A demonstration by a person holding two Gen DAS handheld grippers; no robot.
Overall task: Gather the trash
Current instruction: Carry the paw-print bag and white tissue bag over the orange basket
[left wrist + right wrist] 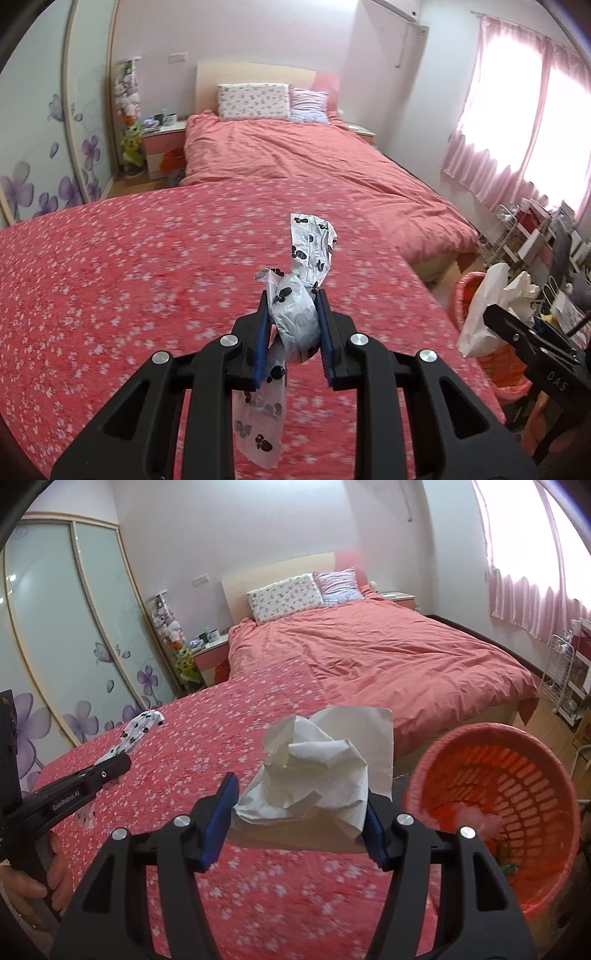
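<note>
My left gripper [293, 299] is shut on a crumpled white plastic bag with black paw prints [299, 314], held above the red flowered cloth [129, 277]. The bag also shows in the right wrist view [136, 731], with the left gripper [110, 768] on it. My right gripper [301, 786] is shut on a crumpled white paper [317, 771], just left of the orange slotted trash basket [517, 775]. In the left wrist view the right gripper [495, 314] holds the white paper [487, 306] in front of the basket [465, 291] at the far right.
A bed with a salmon duvet [388, 657] and two pillows [284, 594] lies beyond the cloth. A nightstand [162, 144] and wardrobe doors with purple flowers [74, 646] are at left. A white wire rack [561, 679] and pink curtains [517, 129] are at right.
</note>
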